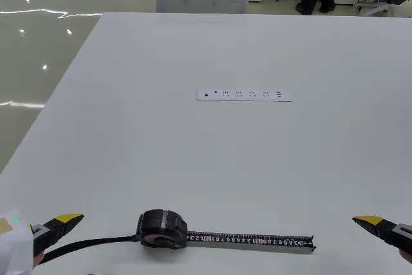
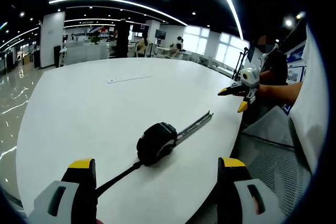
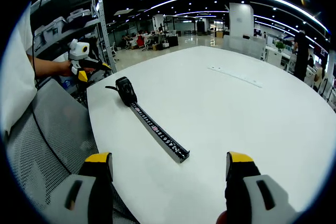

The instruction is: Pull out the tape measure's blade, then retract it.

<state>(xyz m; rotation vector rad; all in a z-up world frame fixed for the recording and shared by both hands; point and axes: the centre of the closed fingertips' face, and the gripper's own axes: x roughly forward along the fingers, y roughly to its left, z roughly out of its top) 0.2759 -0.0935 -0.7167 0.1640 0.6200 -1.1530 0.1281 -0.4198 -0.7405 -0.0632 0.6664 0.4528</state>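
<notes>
Tape measure [image 1: 162, 228], blade [image 1: 257, 241] out, on white table [image 1: 193, 159]; glossy floor [image 1: 38, 37] beyond.

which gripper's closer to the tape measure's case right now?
The left gripper, on the strap side of the case. The right gripper sits out beyond the tip of the extended blade, farther off.

Low centre of frame, on the table [image 1: 129, 127]: tape measure [image 1: 162, 228], blade [image 1: 251, 241] stretched right, strap [image 1: 90, 245] trailing left toward left gripper [image 1: 62, 223]. Lower right, apart from blade tip: right gripper [image 1: 373, 223]. Mid-frame, behind: power strip [image 1: 244, 95].
</notes>
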